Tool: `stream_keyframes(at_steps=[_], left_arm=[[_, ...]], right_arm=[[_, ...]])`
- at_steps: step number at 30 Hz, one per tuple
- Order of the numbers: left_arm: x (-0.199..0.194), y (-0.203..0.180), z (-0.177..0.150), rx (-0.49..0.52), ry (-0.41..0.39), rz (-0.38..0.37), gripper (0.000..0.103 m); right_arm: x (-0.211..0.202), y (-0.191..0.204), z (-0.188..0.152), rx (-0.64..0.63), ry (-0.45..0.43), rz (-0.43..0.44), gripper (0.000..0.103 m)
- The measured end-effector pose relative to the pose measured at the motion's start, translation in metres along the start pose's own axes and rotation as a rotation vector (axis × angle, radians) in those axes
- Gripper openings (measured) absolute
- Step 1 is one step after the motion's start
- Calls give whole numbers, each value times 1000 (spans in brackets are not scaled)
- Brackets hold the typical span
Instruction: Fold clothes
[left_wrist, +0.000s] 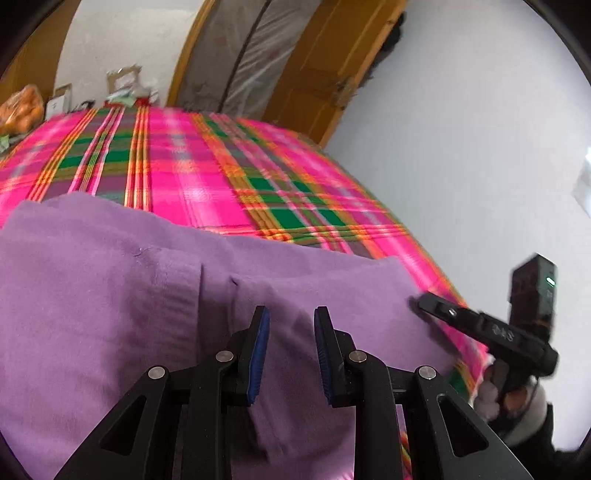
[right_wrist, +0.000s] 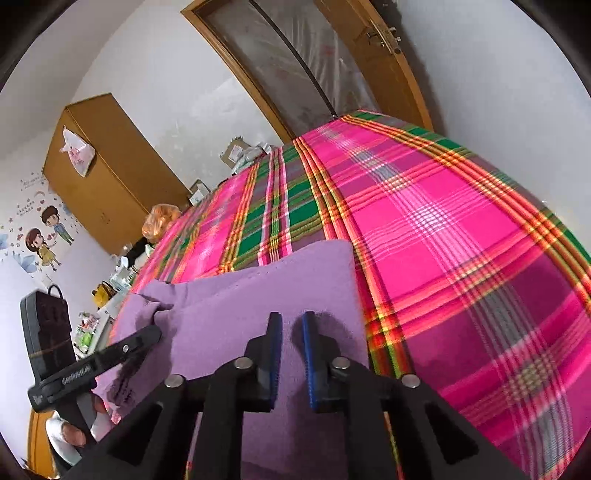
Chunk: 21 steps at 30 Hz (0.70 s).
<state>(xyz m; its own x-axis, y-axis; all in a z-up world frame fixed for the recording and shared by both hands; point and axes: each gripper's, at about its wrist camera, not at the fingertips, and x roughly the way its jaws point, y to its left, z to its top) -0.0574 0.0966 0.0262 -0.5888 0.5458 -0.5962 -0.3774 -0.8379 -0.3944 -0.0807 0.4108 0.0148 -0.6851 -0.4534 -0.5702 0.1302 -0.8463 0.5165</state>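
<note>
Purple garment's (left_wrist: 110, 295) near edge behind the left tongs (left_wrist: 291, 354); plaid sheet (left_wrist: 221, 173) motion-blurred.

A bed covered by a plaid sheet (left_wrist: 221, 173) in pink, green and orange serves as the supporting surface. A purple garment (left_wrist: 110, 314) lies flat on the near part of the sheet, one straight edge (right_wrist: 351, 280) beside bare plaid (right_wrist: 461, 258).

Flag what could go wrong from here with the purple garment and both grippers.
1. Both the left gripper and the right gripper stand open above the purple garment; closing now may pinch one layer only.
2. The garment lies near the edge of the plaid cloth, so a pull might drag it off.
</note>
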Motion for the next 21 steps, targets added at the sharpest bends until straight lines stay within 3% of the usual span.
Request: stream_keyframes(at_steps=[4,7,13,16,21], left_arm=[[-34,0,-15,17,-59,-45,26],[-53,14,-18,-1,-104,-8,26],[-63,51,-20,-81,-118,104,26],[-56,60,-25,-98,-87,110,26],[-50,46,-31,-36,-72,84,26]], right_arm=[[-15,-8,4,16,-30,-4,31],[-18,-23,7,58,-28,-19,37],[-9,-39,4,123,41,2,38],[-8,-42,5,126,59,25,38],[-6,-49,9,140,98,64,40]])
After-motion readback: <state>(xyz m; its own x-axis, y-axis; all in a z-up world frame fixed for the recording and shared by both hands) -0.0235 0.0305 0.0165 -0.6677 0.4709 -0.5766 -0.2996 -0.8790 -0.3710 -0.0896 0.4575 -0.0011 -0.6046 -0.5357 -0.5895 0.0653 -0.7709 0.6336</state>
